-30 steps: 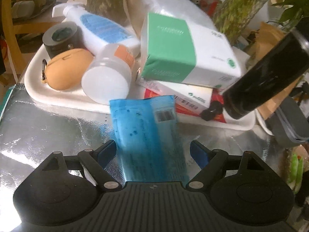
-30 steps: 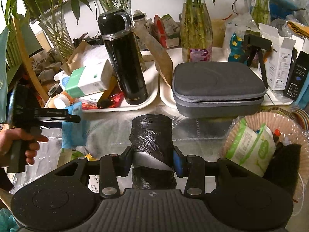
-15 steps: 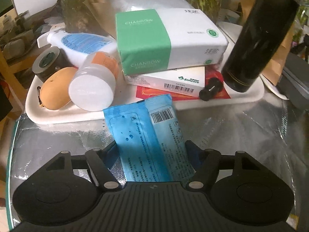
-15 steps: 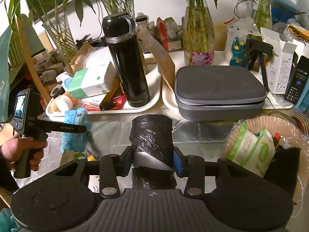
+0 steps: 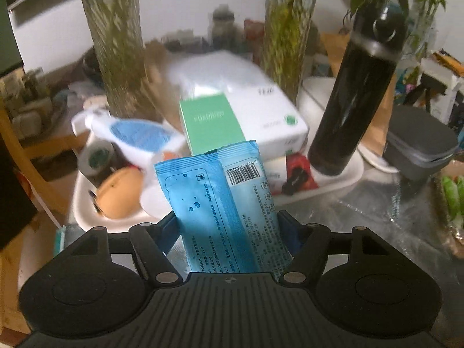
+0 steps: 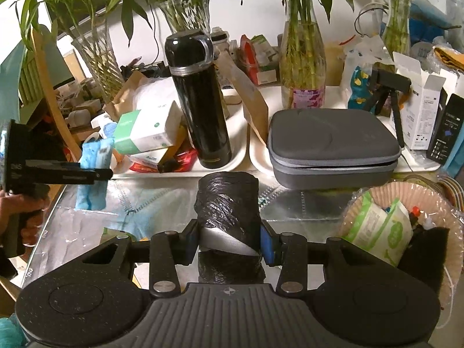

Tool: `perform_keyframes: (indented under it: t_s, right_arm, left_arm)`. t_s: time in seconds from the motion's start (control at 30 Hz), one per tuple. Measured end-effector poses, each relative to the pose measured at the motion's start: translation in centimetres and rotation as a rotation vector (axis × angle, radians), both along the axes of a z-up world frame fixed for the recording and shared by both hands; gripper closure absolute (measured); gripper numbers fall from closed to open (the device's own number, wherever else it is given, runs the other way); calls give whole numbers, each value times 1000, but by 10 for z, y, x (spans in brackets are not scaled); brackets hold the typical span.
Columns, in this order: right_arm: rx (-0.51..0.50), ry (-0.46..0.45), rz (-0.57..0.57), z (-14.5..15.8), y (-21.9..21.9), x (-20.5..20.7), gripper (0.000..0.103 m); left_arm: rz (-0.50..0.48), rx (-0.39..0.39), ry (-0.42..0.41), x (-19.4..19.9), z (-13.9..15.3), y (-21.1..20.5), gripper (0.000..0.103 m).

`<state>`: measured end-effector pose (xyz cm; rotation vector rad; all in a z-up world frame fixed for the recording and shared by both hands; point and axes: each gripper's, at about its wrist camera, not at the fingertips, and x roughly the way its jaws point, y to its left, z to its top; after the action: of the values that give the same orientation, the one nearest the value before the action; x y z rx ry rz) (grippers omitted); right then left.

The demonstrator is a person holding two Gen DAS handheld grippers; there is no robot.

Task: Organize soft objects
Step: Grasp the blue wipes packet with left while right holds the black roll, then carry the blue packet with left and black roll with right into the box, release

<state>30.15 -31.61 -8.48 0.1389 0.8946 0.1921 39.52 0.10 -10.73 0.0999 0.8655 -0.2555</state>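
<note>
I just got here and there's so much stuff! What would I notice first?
Probably the bright blue packet pinched in the left gripper, held up in front of a crowded white tray. Next, the roll of black plastic bags clamped in the right gripper, low in the middle of its view. Behind it a tall black flask stands upright on the tray.

A black flask (image 6: 200, 101) stands on a white tray (image 6: 232, 161) beside a grey case (image 6: 330, 145).
</note>
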Motion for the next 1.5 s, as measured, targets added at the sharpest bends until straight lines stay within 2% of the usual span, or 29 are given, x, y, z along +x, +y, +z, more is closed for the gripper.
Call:
perform_keyframes:
  t_s: [0.33, 0.63, 0.97, 1.2, 1.5]
  right_arm:
    - [10, -19, 25, 12, 7, -8, 57]
    - [18, -35, 51, 22, 12, -16, 57]
    - [43, -63, 82, 34, 17, -31, 57]
    - [75, -96, 120, 47, 24, -47, 57]
    - [139, -114, 151, 56, 28, -77, 57]
  left_arm:
    - [-55, 8, -48, -28, 34, -2, 34]
    - [-64, 26, -96, -63, 60, 0, 34]
    - [-78, 9, -141, -106, 86, 1, 34]
    - [-75, -13, -160, -135, 97, 0, 34]
    - [-101, -91, -179, -174, 111, 5, 34]
